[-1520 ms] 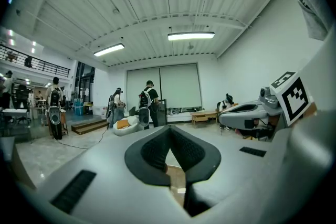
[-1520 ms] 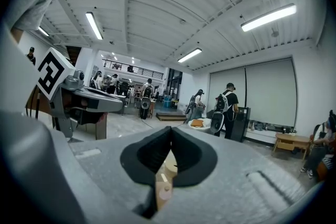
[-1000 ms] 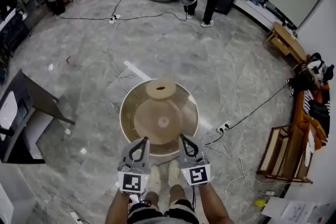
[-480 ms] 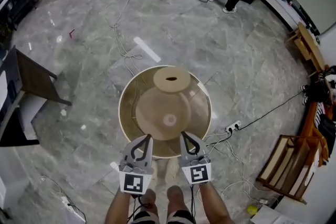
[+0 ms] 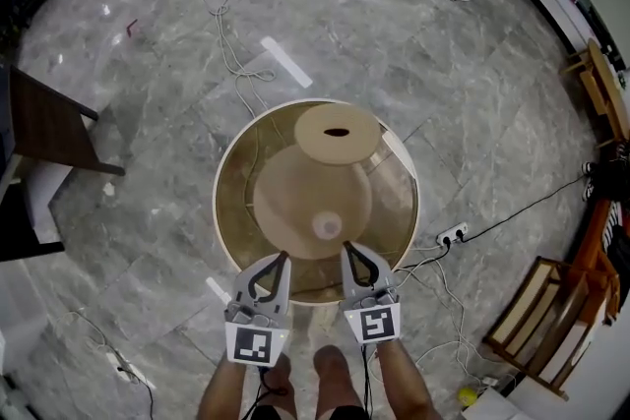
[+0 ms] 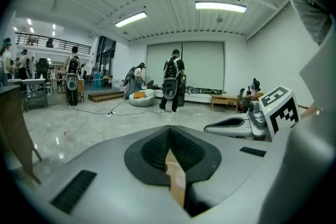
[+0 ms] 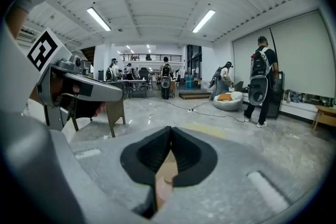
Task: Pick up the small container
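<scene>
At the table (image 5: 232,204) edge | left tool (image 5: 282,257), right tool (image 5: 346,248) jaws together, empty | table nearer than before

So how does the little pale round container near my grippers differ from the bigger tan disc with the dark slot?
The small container is far smaller than the tan disc. The container is whitish; the disc is tan with a dark slot on top. The container sits just ahead of the right gripper; the disc lies toward the far side. Both are round and on the round table.
</scene>
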